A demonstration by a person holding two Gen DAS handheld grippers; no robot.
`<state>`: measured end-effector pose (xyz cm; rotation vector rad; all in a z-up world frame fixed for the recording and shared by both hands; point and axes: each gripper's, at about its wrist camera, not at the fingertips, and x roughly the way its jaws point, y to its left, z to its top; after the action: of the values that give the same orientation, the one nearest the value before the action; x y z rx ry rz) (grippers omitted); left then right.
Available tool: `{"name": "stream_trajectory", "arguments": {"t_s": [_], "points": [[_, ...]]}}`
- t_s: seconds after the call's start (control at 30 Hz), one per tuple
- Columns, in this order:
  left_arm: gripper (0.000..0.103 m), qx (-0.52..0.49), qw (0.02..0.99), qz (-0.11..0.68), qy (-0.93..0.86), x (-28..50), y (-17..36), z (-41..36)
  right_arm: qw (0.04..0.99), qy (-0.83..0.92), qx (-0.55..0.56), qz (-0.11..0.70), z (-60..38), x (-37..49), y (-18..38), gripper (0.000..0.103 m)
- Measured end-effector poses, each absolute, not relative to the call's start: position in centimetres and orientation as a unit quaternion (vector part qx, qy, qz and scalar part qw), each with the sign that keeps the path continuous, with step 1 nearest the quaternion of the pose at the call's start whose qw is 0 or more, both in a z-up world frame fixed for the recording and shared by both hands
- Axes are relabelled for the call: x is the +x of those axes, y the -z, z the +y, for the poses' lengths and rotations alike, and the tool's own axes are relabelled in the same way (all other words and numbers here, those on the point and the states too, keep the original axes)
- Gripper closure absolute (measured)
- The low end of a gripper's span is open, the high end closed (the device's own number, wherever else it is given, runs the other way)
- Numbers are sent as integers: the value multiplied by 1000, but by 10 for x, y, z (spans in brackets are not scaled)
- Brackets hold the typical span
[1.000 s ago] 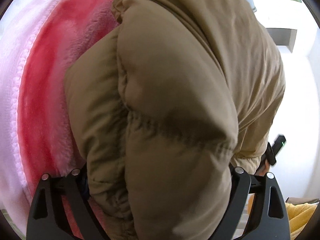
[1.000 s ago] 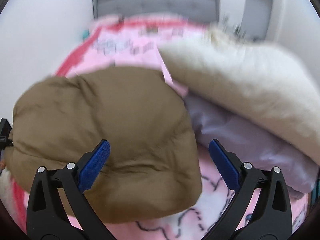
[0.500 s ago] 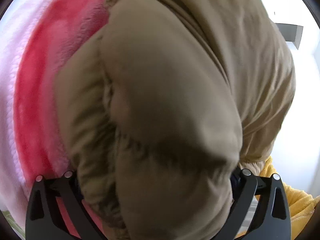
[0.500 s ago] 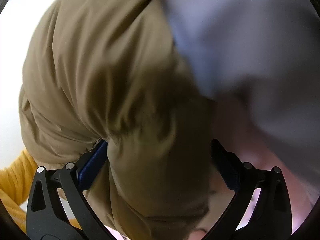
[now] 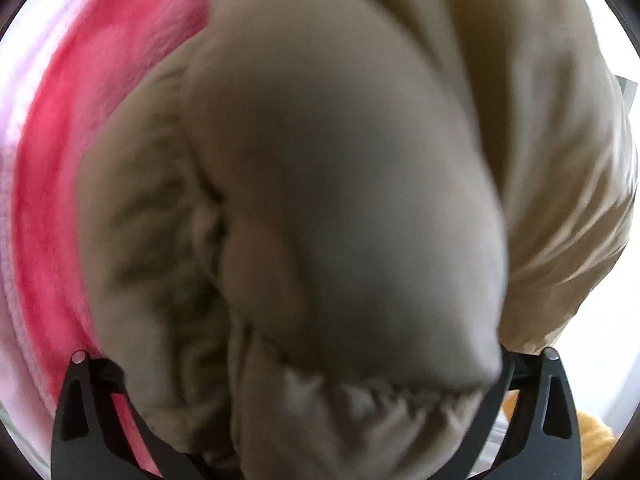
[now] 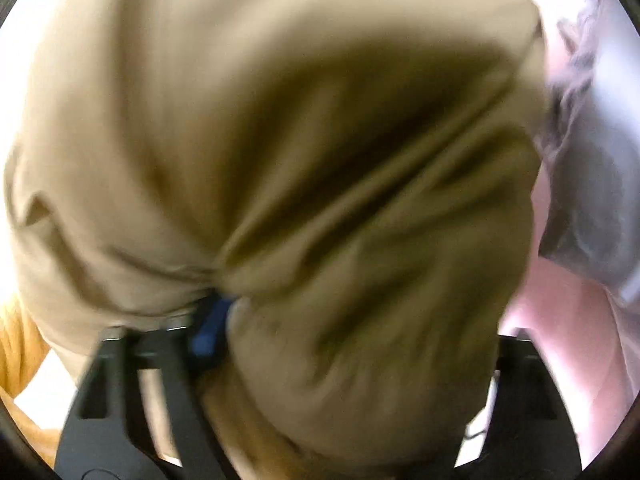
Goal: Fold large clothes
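Left wrist view: the left tongs [image 5: 304, 412] stand wide, and a thick padded bulge of the tan puffy jacket [image 5: 320, 200] fills the whole gap between the two black arms. The fingertips are buried under the cloth, so whether the pads press on it cannot be told. The jacket spreads ahead of the tongs and off to their right, covering most of the frame; it is blurred. To the left of the tongs, under the jacket, lies a pink blanket [image 5: 52, 208] with a deep pink band and a pale edge. Low on the right, beside the right arm, a bit of mustard-yellow cloth [image 5: 596, 436] shows.

Right wrist view: the right tongs [image 6: 320, 320] are closing, with a gathered fold of the same jacket [image 6: 280, 140] between the jaws. The blue pad [image 6: 208, 328] of the left finger sits against a crease of the cloth; the right finger is mostly hidden behind the bundle. Jacket bulges ahead of the tongs. To the right, a grey-lilac garment [image 6: 592, 200] lies on pink bedding [image 6: 560, 320]. Mustard-yellow cloth [image 6: 20, 344] shows at lower left.

No containers in view.
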<state>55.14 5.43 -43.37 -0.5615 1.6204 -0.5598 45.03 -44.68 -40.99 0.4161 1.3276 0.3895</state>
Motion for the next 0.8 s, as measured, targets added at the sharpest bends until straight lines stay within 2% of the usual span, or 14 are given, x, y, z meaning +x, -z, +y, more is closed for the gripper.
{"name": "stream_trajectory", "arguments": {"t_s": [0.03, 0.1, 0.17, 0.23, 0.4, 0.57, 0.67, 0.8], "points": [[27, -245, 628, 698, 242, 551, 428, 53, 757, -168, 186, 603, -443, 448, 401, 70], [48, -253, 648, 680, 231, 548, 414, 53, 758, -140, 186, 610, -441, 444, 392, 80], [70, -254, 673, 666, 200, 544, 395, 49, 760, -110, 202, 607, -444, 437, 377, 85], [79, -234, 705, 644, 181, 536, 369, 43, 777, -97, 201, 589, -445, 435, 357, 88], [84, -266, 728, 600, 198, 498, 310, 56, 805, -99, 217, 544, -447, 379, 285, 91], [83, -277, 712, 612, 203, 430, 275, 83, 807, -121, 193, 544, -425, 298, 232, 91], [83, -263, 700, 634, 197, 388, 285, 98, 786, -112, 225, 565, -425, 241, 237, 91], [80, -244, 699, 646, 187, 360, 331, 99, 758, -76, 243, 600, -416, 180, 293, 90]]}}
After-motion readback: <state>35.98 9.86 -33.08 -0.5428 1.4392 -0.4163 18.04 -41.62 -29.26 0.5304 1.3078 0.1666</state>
